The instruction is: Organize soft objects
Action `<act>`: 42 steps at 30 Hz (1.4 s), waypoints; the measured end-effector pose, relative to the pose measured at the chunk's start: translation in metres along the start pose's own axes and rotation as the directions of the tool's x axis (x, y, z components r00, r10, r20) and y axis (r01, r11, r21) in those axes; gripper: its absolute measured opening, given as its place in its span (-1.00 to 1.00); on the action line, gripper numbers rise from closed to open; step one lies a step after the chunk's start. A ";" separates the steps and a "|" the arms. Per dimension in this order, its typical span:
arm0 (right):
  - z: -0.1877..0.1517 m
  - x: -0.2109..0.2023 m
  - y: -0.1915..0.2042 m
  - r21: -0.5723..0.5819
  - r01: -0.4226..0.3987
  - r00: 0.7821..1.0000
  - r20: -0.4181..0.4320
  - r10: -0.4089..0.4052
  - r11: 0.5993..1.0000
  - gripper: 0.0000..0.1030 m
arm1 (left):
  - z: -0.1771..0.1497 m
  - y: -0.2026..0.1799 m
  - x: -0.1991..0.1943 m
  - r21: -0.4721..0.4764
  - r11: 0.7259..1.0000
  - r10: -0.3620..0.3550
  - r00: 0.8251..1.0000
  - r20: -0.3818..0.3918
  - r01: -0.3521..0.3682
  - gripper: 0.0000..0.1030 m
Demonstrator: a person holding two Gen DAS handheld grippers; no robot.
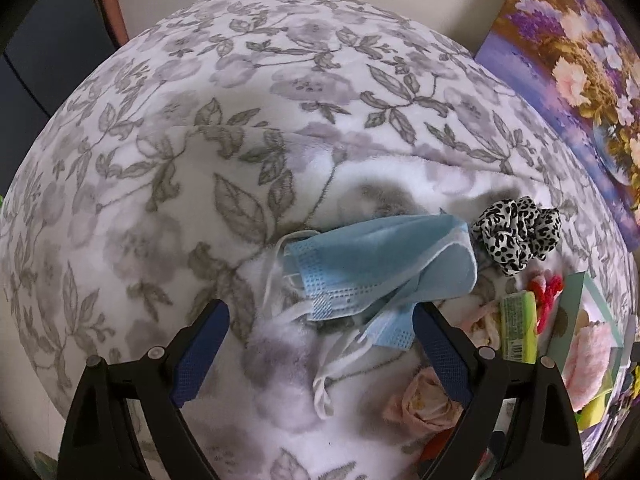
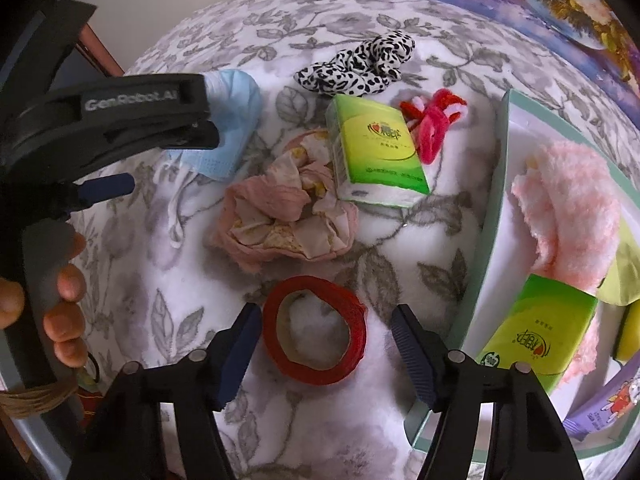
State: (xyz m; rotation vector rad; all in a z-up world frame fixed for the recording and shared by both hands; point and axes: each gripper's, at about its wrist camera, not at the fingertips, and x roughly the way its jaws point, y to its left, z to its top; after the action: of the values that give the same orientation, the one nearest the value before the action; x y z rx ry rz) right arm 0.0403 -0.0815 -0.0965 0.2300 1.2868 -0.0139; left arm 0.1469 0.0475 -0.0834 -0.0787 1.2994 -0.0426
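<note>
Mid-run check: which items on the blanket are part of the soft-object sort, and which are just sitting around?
Job items: blue face mask, spotted scrunchie, pink scrunchie, red ring, tissue pack, red pipe-cleaner bundle, storage box.

Just lying about: floral blanket, flower painting.

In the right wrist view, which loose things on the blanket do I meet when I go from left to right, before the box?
Blue face mask → pink crumpled scrunchie → red tape roll → green tissue pack → red and pink fuzzy twist.
</note>
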 end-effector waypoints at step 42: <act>-0.004 -0.012 -0.003 -0.013 0.035 0.999 -0.020 -0.035 0.999 -0.57 | -0.008 -0.007 -0.049 0.083 0.992 -0.108 0.988 0.114 0.099 -0.91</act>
State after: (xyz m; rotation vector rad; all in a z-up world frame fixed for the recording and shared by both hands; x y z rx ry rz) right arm 0.0322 -0.0850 -0.0864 0.1971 1.3109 -0.0336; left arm 0.1266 0.0444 -0.0379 -0.0821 1.1732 -0.1745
